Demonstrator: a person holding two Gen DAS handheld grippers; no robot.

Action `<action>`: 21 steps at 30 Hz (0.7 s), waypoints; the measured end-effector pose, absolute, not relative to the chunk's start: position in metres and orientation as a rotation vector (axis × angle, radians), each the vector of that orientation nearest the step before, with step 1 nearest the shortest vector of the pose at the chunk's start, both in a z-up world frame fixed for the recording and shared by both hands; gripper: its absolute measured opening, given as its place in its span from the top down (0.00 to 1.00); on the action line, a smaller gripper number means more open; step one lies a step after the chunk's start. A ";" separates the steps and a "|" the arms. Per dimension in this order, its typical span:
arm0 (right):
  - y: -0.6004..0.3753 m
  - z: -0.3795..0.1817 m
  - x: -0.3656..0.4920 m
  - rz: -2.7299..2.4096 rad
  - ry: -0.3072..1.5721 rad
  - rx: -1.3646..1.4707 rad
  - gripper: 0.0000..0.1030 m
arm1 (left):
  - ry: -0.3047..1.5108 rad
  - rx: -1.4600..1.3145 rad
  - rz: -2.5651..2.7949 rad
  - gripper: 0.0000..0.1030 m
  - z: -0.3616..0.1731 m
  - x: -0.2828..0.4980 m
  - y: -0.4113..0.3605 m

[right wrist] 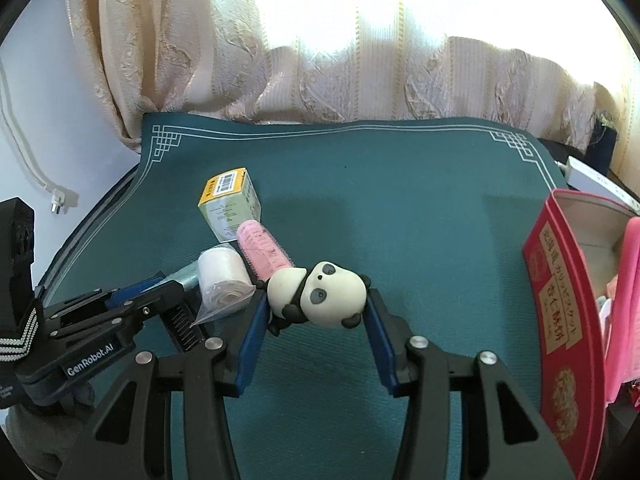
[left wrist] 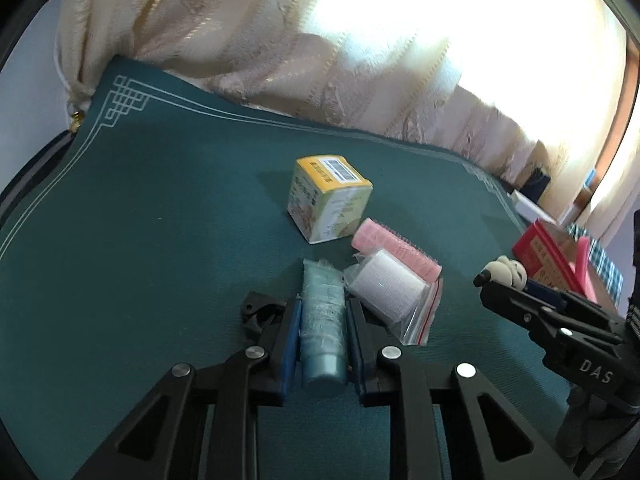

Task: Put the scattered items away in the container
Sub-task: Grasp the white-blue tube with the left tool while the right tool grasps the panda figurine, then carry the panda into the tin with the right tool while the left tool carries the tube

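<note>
My left gripper (left wrist: pixel 323 308) is shut on a pale blue tube (left wrist: pixel 323 332) lying on the green mat (left wrist: pixel 160 220). Beside it lie a white roll in a plastic bag (left wrist: pixel 390 292), a pink hair roller (left wrist: pixel 396 250) and a yellow-green box (left wrist: pixel 328 198). My right gripper (right wrist: pixel 316 300) is shut on a panda figure (right wrist: pixel 320 294) held above the mat (right wrist: pixel 400 200). The red container box (right wrist: pixel 560 320) stands at the right with pink items inside. It also shows in the left wrist view (left wrist: pixel 556 256).
A black clip-like piece (left wrist: pixel 256 312) lies left of the left fingers. Curtains (right wrist: pixel 320 60) hang behind the table. A white plug and cable (right wrist: pixel 60 200) hang on the left wall. A white box (right wrist: pixel 592 178) sits at the far right.
</note>
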State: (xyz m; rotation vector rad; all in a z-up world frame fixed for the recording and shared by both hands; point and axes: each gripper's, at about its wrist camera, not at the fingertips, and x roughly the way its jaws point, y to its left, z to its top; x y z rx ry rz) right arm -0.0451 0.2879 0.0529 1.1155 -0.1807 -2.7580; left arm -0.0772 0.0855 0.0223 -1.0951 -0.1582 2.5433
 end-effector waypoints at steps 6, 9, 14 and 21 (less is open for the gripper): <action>0.290 0.054 -0.046 -2.770 -0.193 1.113 0.50 | -0.218 -1.060 2.564 0.78 0.026 -0.056 0.076; 0.291 0.054 -0.045 -2.772 -0.195 1.107 0.50 | -0.266 -1.047 2.572 0.78 0.028 -0.047 0.070; 0.291 0.057 -0.044 -2.775 -0.201 1.090 0.50 | -0.308 -1.026 2.586 0.78 0.034 -0.032 0.061; 0.294 0.058 -0.043 -2.787 -0.225 1.073 0.50 | -0.295 -1.012 2.593 0.78 0.048 -0.009 0.063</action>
